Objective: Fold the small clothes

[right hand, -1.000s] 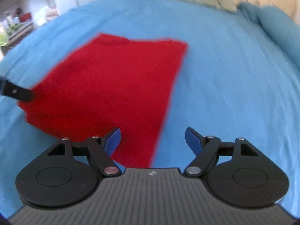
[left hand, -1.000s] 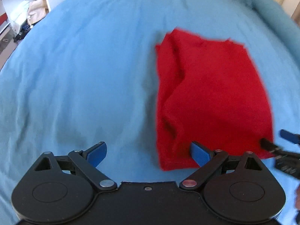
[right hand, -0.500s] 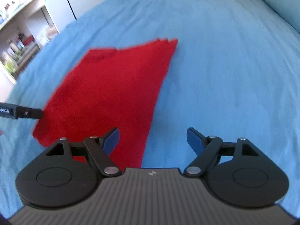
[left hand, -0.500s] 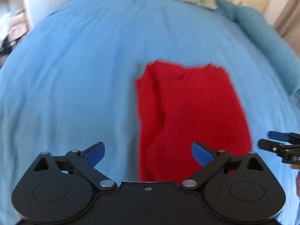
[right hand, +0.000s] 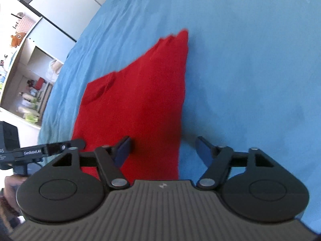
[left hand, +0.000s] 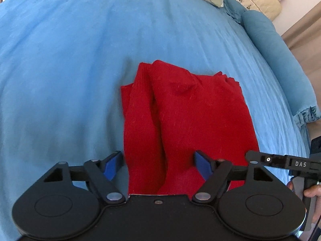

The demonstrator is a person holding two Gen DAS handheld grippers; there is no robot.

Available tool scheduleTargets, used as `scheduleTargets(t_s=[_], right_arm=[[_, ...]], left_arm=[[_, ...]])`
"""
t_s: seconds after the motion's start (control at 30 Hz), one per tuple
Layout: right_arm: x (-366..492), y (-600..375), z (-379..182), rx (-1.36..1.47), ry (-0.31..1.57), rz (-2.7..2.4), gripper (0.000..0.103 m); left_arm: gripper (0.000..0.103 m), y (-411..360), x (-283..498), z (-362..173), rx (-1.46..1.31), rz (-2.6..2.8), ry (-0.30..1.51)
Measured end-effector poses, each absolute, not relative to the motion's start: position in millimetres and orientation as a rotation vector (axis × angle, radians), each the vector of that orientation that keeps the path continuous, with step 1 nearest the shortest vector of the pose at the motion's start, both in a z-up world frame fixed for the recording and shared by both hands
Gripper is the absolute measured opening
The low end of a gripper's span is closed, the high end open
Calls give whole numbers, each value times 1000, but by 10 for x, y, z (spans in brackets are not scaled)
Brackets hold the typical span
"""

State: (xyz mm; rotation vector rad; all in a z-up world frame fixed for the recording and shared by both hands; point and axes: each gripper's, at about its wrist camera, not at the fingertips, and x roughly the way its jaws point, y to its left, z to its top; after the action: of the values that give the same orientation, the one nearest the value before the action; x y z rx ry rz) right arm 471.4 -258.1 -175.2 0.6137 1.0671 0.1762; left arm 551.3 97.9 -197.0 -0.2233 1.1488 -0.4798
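A red garment, already folded into a long strip, is laid on a blue bed. Its long axis runs from near to far. The left gripper is held wide open over the near-left end, nothing grasped. The right gripper is likewise wide open and empty, straddling the garment's near-right edge. Both are about equally near, so the near end is judged likeliest to be lifted toward the far end.
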Motion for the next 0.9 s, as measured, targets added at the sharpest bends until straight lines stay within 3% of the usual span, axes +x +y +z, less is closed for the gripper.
scheduleTargets(t_s=[0.17,0.27,0.4,0.53,0.9], right_arm=[[4754,-2617,-1881,728,1068,217,72],[4830,-2592,-1910,718,1083,226,72],[4875,-2573,-1889,693,1090,222,54],[4871,-2440,-1764,586,1068,220,46],[4587,-2315,-1194,480,901,249,38]], left_arm=[[75,869,5519,-1986,-203,-478,1147],[61,761,5517,-1986,-169,-481,1149],[43,657,5498,-1937,-106,-456,1137],[32,517,5395,-1838,2,-430,1100],[26,474,4964,-1277,54,-445,1021]])
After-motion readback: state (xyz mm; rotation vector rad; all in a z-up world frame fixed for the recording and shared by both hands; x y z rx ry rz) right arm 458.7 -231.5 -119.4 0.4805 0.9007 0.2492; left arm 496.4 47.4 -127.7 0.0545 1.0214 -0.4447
